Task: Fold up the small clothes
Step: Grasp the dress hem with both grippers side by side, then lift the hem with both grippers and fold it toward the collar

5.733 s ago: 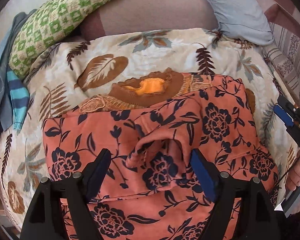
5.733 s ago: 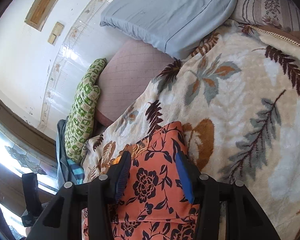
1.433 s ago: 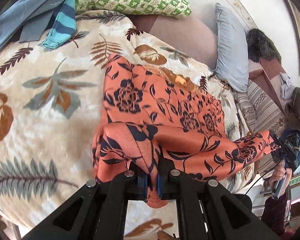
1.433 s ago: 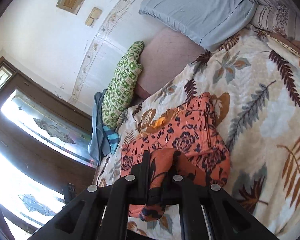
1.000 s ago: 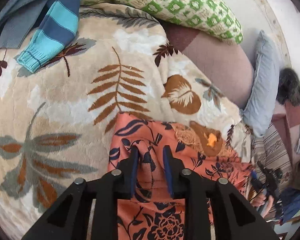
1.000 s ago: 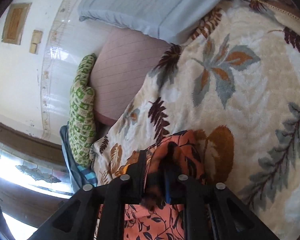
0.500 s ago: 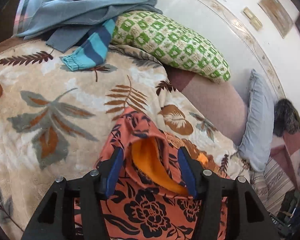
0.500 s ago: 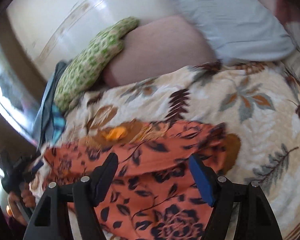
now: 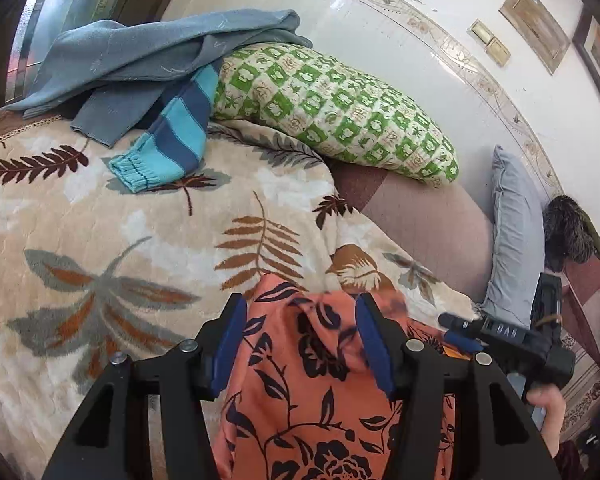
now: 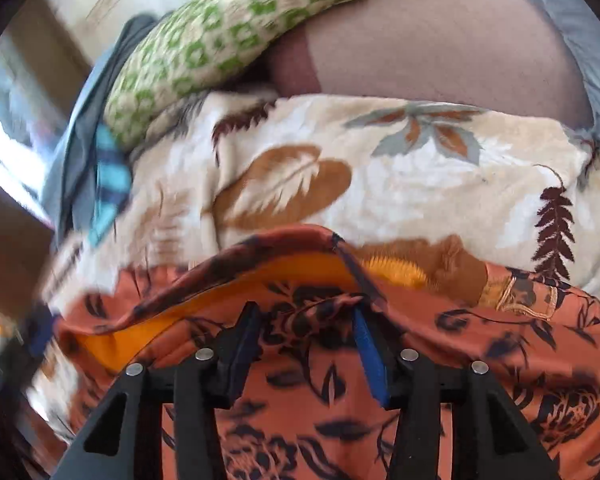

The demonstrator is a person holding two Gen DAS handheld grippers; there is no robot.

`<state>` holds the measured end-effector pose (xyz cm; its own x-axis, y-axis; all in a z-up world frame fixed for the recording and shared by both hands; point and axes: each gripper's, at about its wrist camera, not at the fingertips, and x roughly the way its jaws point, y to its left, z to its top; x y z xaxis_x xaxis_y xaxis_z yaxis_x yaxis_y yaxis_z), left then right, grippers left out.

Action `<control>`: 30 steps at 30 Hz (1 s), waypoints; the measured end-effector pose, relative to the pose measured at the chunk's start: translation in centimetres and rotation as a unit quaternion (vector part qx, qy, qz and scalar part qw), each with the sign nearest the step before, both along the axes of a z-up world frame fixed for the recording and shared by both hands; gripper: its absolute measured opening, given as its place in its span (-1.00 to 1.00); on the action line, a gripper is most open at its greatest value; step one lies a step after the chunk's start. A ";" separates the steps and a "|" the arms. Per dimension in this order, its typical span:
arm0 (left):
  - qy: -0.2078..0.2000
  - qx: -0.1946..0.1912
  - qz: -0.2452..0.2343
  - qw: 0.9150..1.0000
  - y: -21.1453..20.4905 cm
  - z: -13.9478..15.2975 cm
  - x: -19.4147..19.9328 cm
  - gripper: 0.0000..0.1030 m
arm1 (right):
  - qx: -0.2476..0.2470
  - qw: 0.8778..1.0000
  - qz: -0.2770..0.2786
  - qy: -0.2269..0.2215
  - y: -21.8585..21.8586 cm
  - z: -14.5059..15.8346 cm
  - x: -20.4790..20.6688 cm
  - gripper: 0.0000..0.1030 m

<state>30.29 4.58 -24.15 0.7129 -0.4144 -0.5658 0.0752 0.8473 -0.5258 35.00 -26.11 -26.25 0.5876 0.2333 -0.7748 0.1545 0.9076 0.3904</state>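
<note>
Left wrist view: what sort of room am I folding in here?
Most likely a bedroom: the orange floral garment lies on a bed under a leaf-print blanket, with a green checked pillow and a grey-blue pillow against the tiled wall.

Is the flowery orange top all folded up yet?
Not yet. The orange top is doubled over on the blanket, but one flap sticks up. Both the left hand-held gripper and right hand-held gripper are open over it. Flattening and another fold probably remain.
</note>
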 end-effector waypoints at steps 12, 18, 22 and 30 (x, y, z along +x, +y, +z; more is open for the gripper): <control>0.076 0.063 -0.091 0.991 -7.3 -4.3 2.9 0.75 | -0.024 0.996 -0.084 0.016 -12.1 -1.5 -10.0 -0.01; 0.068 0.086 -0.096 0.989 -7.4 -4.4 2.6 0.75 | -0.032 0.985 -0.163 0.046 -17.9 -4.9 -12.5 -0.06; 0.057 0.126 -0.103 0.985 -8.4 -4.3 2.3 0.75 | -0.042 0.988 -0.149 0.014 -17.5 -2.3 -11.6 -0.02; 0.052 0.145 -0.113 0.982 -8.9 -4.4 2.4 0.82 | -0.015 0.992 -0.011 0.129 -11.4 -3.9 -4.6 0.03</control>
